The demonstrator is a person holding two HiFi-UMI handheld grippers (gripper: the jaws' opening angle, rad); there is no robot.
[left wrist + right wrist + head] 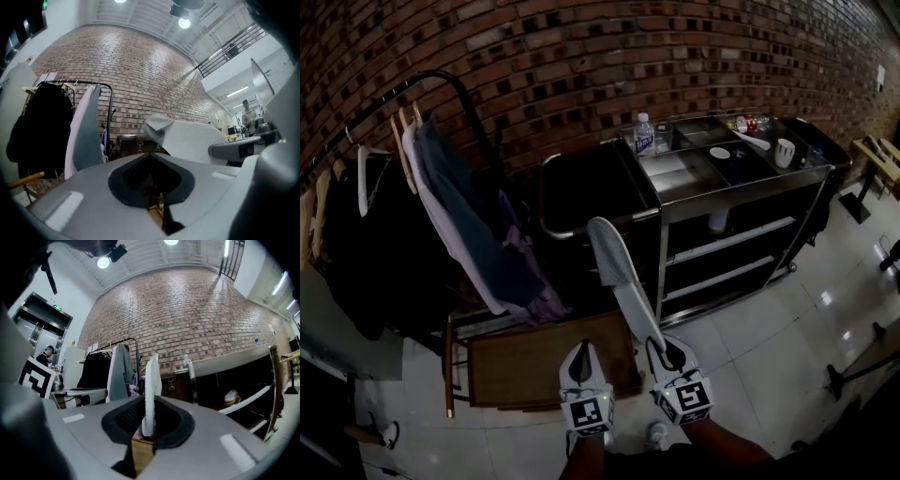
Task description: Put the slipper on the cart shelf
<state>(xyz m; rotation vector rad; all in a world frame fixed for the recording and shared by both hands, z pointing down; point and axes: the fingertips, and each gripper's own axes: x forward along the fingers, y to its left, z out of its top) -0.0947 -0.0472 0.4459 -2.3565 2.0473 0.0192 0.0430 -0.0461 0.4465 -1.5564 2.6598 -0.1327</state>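
In the head view the right claw [666, 352] grips the heel end of the white slipper [619, 270], which sticks up and away towards the cart [661, 234], well short of its middle shelf [741, 236]; a pale thing [719, 222], perhaps a second slipper, lies on that shelf. The left claw [584, 362] hangs just beside the right one with nothing in it. The left gripper view shows that claw [152, 180] with its jaws drawn together and empty, the slipper [192, 138] crossing in front of it. In the right gripper view the right claw [147, 427] is pinched on the slipper [152, 380], held edge-on and upright, with the shelf [243, 399] off to the right. The step in hand looks like the carry; the next move calls for swinging right, reaching in over the shelf, laying the slipper flat, and only then letting go.
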